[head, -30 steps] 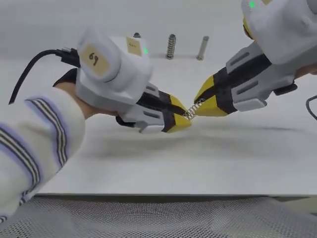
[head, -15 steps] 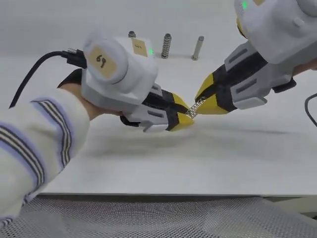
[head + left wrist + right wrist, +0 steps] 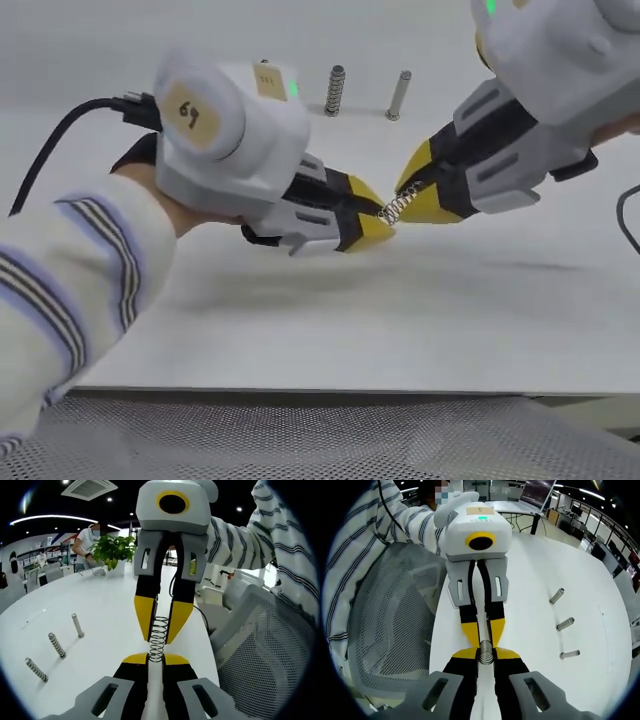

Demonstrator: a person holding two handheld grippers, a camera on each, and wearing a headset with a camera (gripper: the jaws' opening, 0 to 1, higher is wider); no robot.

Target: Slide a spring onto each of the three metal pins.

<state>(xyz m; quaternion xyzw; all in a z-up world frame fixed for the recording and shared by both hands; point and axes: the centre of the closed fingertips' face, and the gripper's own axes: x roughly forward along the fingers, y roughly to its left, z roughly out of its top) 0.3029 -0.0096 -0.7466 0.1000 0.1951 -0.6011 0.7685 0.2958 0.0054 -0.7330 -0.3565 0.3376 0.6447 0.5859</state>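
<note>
Steel spring is held in the air above the white bench. One end is pinched in the left gripper, the other in the right gripper. Both pairs of jaws are closed to the coil's width, tip to tip.

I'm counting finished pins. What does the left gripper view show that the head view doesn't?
Left gripper view: a second sprung pin and a plant. Head view: the 69 label on the left gripper. Both: one sprung pin, a bare pin, and the spring held by the left gripper and the right gripper.
</note>
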